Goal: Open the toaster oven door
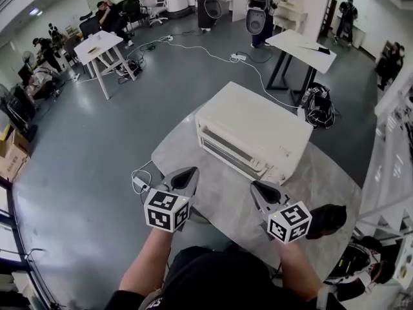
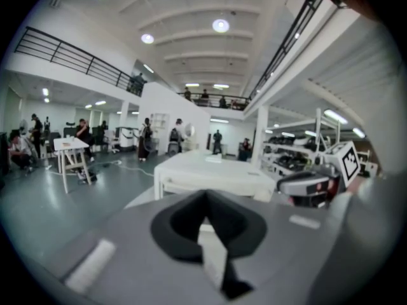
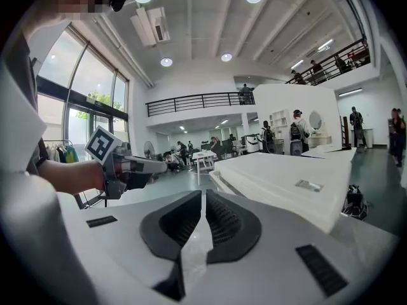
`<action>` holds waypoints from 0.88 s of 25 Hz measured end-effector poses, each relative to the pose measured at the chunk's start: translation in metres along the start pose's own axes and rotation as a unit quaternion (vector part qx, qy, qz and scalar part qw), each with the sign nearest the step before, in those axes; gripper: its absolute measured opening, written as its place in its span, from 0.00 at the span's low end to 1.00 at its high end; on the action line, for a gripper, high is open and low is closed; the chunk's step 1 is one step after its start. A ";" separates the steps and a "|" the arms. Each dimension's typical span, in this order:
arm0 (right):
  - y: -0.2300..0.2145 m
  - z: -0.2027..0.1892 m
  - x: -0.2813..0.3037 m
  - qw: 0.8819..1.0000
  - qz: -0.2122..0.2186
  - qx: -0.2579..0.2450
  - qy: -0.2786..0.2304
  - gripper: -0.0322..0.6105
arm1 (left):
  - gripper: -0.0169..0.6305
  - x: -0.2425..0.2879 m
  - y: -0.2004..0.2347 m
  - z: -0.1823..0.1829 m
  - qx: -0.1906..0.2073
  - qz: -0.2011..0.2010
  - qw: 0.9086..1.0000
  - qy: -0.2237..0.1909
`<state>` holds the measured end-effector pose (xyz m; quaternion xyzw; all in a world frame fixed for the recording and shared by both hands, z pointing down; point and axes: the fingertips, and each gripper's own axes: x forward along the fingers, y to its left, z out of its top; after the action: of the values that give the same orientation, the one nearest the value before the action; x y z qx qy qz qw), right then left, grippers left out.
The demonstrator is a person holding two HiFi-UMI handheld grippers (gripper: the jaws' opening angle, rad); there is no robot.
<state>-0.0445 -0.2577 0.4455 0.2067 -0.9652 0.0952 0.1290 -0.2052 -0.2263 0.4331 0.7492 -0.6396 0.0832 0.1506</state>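
Oven (image 1: 258,131) first: a white box on a grey table (image 1: 322,186), set at an angle, its long front turned toward the person standing at the table's near edge. The door (image 1: 229,152) along that front is closed, flush with the body. Nothing touches it.

Both grippers are held low in front of the person, side by side and well apart from each other, each pointing at the oven's front and stopping short of it. The left gripper (image 1: 186,178) hangs over the near left part of the table, off the oven's left front corner. Its own view shows the jaws (image 2: 205,196) pressed together at the tips with nothing in them, and the oven (image 2: 210,173) straight ahead beyond them. The right gripper (image 1: 261,189) sits nearer the middle of the front. Seen along its jaws (image 3: 202,196), the two ribbed pads stand a hair apart, with only a thin slit between them (nothing is in it), and the oven (image 3: 286,176) fills the right side of that view, top panel and corner close by. Each gripper shows up in the other's view, out to the side, marker cube (image 1: 166,210) and all.

Behind, the hall's grey floor carries two white tables (image 1: 100,44), a cable (image 1: 193,47) and several people busy at the far end.
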 end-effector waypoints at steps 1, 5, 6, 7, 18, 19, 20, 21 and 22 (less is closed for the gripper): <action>-0.008 -0.001 -0.001 1.000 -0.004 0.002 0.002 0.08 | 0.04 0.007 -0.002 0.003 0.002 -0.002 1.000 0.000; -0.025 -0.007 -0.008 1.000 -0.020 -0.001 0.010 0.11 | 0.04 0.033 -0.013 0.006 0.014 -0.019 1.000 0.008; -0.029 -0.009 -0.010 1.000 -0.028 -0.001 0.012 0.12 | 0.04 0.039 -0.014 0.005 0.016 -0.026 0.999 0.012; -0.033 -0.010 -0.011 0.999 -0.038 0.001 0.012 0.13 | 0.04 0.045 -0.014 0.006 0.017 -0.033 0.999 0.015; -0.072 -0.006 0.017 0.987 -0.153 0.000 0.055 0.30 | 0.14 0.127 -0.005 0.014 0.151 -0.161 0.974 0.053; -0.072 -0.003 0.024 0.986 -0.159 -0.002 0.058 0.31 | 0.21 0.133 -0.003 0.014 0.169 -0.172 0.969 0.058; -0.072 -0.001 0.031 0.985 -0.163 -0.004 0.062 0.32 | 0.24 0.137 -0.001 0.012 0.184 -0.183 0.964 0.064; -0.070 0.000 0.038 0.984 -0.166 -0.007 0.067 0.32 | 0.26 0.142 0.001 0.010 0.198 -0.194 0.958 0.069; -0.068 0.000 0.045 0.983 -0.168 -0.011 0.074 0.32 | 0.28 0.145 0.003 0.008 0.211 -0.203 0.953 0.075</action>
<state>-0.0556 -0.3354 0.4672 0.3566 -0.9057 0.0763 0.2162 -0.1840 -0.3650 0.4722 0.8697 -0.4288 0.2394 0.0502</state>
